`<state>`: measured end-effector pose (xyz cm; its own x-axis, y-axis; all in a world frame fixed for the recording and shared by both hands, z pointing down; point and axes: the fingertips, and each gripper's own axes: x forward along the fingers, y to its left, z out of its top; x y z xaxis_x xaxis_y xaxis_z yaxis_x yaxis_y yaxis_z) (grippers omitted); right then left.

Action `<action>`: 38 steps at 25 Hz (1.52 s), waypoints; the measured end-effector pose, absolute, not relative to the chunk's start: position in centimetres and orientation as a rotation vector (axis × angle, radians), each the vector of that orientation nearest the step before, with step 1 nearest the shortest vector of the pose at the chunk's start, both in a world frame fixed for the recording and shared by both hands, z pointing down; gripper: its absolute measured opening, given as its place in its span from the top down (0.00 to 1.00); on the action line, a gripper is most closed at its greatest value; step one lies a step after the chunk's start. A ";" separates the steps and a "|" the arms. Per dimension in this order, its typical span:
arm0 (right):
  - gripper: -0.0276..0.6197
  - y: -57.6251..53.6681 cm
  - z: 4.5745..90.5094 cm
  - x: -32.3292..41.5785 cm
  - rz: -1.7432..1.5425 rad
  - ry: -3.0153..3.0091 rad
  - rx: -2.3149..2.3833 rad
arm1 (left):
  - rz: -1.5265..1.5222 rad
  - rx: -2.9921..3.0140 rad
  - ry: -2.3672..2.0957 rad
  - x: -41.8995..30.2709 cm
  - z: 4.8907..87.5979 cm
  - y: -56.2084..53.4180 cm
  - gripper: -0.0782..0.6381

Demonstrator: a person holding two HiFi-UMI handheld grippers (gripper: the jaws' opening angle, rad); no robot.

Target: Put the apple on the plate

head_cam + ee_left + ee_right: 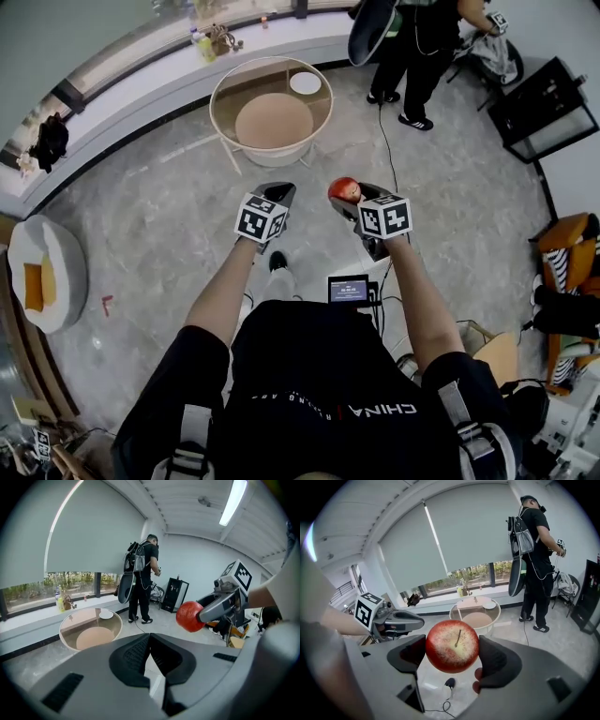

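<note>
A red apple [452, 645] with its stem facing the camera is clamped between the pads of my right gripper [452, 648], held in the air over the floor. From the head view the apple [344, 190] sits at the tip of the right gripper [349, 197], a step short of the round glass table [217, 103]. A small white plate [305, 82] lies on the table's far right side; it is also seen as plate [106, 615] and plate [489, 605]. My left gripper [279, 192] hangs beside the right one, jaws together and holding nothing.
Another person [417, 56] with a backpack stands beyond the table on the right, a cable [384, 150] trailing across the floor. A black stand [544, 108] is at the far right. A window ledge with bottles [208, 42] runs behind the table. A white round seat [42, 272] is at the left.
</note>
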<state>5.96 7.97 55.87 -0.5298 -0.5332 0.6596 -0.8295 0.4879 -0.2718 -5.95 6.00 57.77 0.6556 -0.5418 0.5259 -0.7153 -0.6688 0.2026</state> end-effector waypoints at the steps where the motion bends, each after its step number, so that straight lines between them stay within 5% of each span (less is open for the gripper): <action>1: 0.39 6.2 55.7 5.3 0.795 -2.230 1.136 | 0.595 2.478 -0.971 -6.9 57.8 4.3 0.87; 16: 0.39 -12.6 56.0 -0.1 0.845 -2.206 1.167 | 0.605 2.440 -0.899 -11.4 59.3 -13.6 0.87; 38: 0.39 -41.7 57.2 6.7 0.778 -2.258 0.992 | 0.740 2.374 -1.031 -3.9 59.3 -39.5 0.87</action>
<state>6.71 -41.72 57.19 -0.5774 -0.4609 0.6739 -0.7783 0.5601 -0.2838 -3.91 -39.54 59.28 0.5773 -0.5227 0.6273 -0.7616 -0.6217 0.1828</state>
